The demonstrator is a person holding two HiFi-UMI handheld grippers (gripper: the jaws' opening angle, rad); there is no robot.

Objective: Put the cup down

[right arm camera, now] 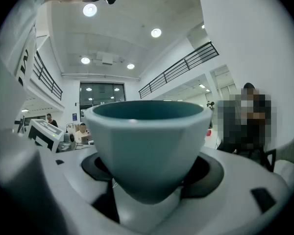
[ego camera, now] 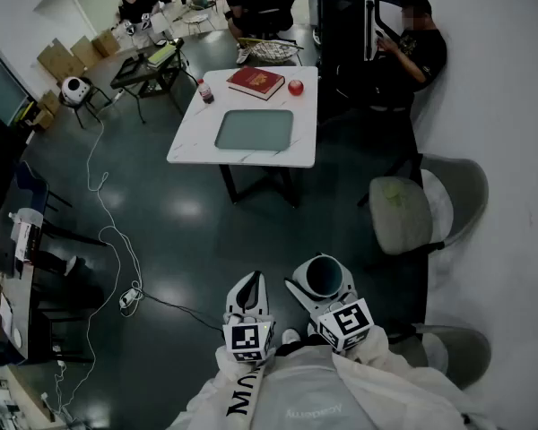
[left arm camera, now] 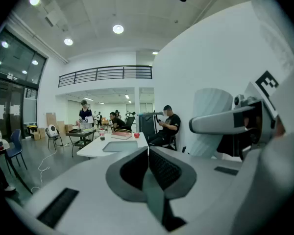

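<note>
The cup (ego camera: 324, 274), white outside and teal inside, hangs upright in the air with my right gripper (ego camera: 321, 287) shut on it. In the right gripper view the cup (right arm camera: 149, 141) fills the middle, and the dark pads (right arm camera: 95, 166) press on its lower sides. My left gripper (ego camera: 248, 285) is beside it on the left, shut and holding nothing; its jaws meet in the left gripper view (left arm camera: 148, 153). That view also shows the cup's ribbed white wall (left arm camera: 213, 116) at the right. Both grippers are low in the head view, far from the white table (ego camera: 188, 141).
On the table lie a grey tray (ego camera: 254, 129), a red book (ego camera: 255, 81), a red apple (ego camera: 295, 87) and a small bottle (ego camera: 205, 91). A padded chair (ego camera: 403, 213) stands ahead on the right. A cable (ego camera: 117, 240) trails over the dark floor. People sit beyond the table.
</note>
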